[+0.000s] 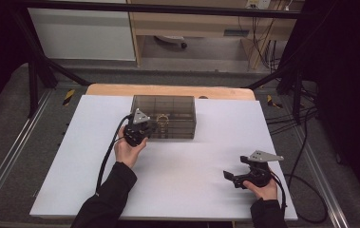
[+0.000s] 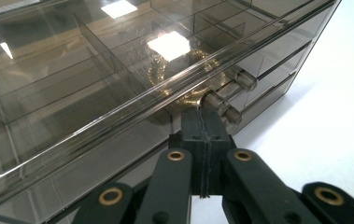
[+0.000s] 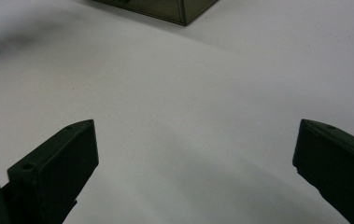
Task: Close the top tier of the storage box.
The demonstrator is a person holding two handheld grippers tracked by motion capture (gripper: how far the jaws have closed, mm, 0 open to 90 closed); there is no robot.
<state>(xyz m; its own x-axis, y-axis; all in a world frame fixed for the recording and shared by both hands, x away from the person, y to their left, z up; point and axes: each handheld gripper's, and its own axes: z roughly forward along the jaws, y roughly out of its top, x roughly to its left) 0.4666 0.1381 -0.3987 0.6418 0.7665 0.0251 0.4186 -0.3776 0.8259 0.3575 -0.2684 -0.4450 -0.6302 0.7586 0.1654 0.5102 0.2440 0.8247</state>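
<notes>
Two black jaws of the left gripper [image 2: 201, 154] are pressed flat together, their tips at a drawer knob [image 2: 214, 101] on the smoky clear drawer box [image 1: 168, 107] at frame centre, a gold ring [image 2: 184, 77] inside. Lower right, the right gripper [image 1: 232, 177] rests wide open on the white tabletop [image 1: 182, 166], holding nothing.

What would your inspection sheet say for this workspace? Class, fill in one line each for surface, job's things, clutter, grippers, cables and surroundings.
Surface: white board on a wooden table.
Job's things: smoky clear drawer box; gold ring-shaped item inside; small knobs on its front.
Clutter: nothing seen.
Grippers: left gripper shut, fingers at the box front; right gripper open over bare board.
Cables: black cable trailing from left gripper.
Surroundings: dark frame, grey floor.
</notes>
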